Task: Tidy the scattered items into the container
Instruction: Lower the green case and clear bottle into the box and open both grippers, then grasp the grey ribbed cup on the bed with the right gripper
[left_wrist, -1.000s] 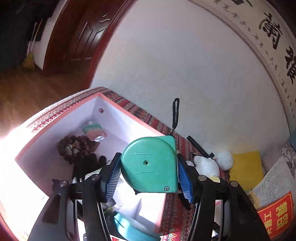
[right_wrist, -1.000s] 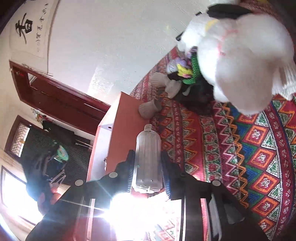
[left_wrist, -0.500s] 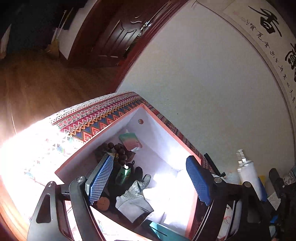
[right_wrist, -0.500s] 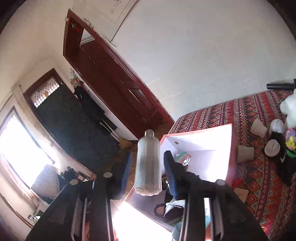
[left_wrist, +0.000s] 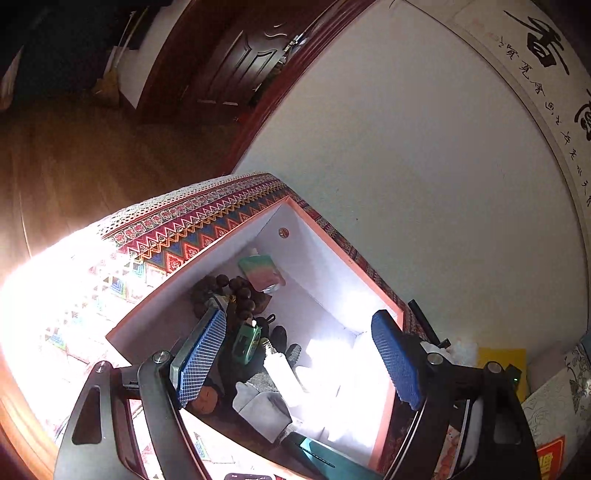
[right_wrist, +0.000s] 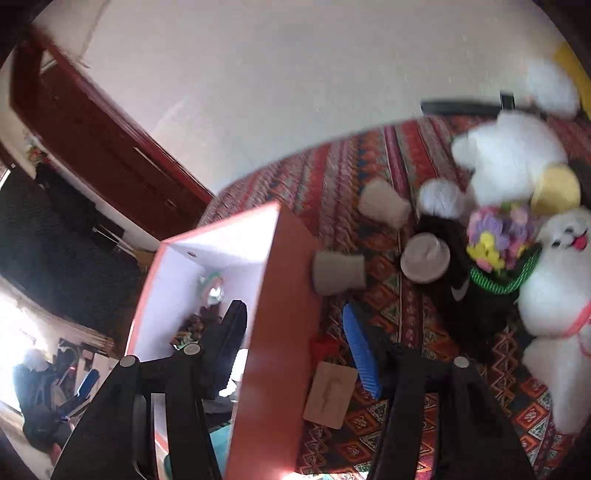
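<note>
While your left gripper (left_wrist: 299, 358) hangs released and empty over the box (left_wrist: 384, 295), steer the right gripper (right_wrist: 295, 347), its empty jaws opening astride the box's near wall, toward the small cup (right_wrist: 338, 272) beside it. Glare hides the box's near corner; the bottle (left_wrist: 284, 373) lies inside.

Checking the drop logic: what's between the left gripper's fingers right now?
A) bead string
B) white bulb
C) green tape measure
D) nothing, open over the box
D: the left gripper stands wide open with no item clamped between its blue pads; past the gap you see the box interior, where the white bulb and bead string lie.
</note>
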